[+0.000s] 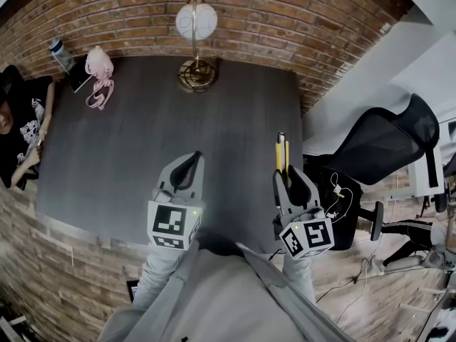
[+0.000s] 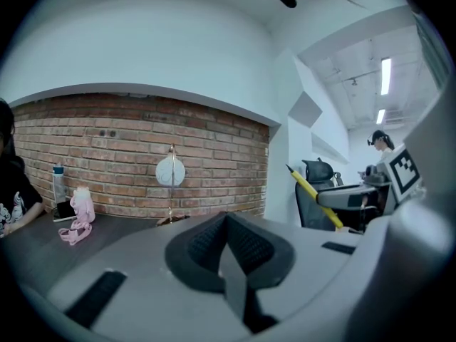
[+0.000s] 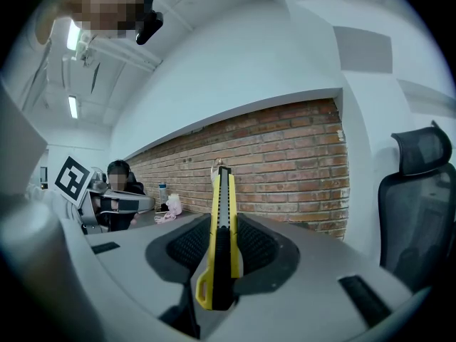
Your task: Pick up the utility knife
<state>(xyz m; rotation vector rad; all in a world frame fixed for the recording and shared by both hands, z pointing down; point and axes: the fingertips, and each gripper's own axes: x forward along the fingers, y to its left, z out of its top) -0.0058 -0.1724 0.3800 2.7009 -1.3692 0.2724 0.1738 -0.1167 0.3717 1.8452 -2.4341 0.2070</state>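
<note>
The utility knife (image 1: 281, 153) is yellow and black, and my right gripper (image 1: 283, 177) is shut on it over the right edge of the dark table (image 1: 164, 120). In the right gripper view the utility knife (image 3: 221, 219) stands upright between the ribbed pads (image 3: 255, 246), its blade end sticking out past the fingertips. My left gripper (image 1: 189, 164) hovers over the table's near part, shut, with nothing between its fingers. In the left gripper view its pads (image 2: 203, 244) meet in a line, and the knife (image 2: 313, 195) shows at the right.
A globe lamp (image 1: 197, 21) on a brass base stands at the table's far edge by the brick wall. A pink object (image 1: 98, 73) and a bottle (image 1: 60, 52) sit at the far left corner. A person (image 1: 18, 120) sits at the left. A black office chair (image 1: 385, 144) stands to the right.
</note>
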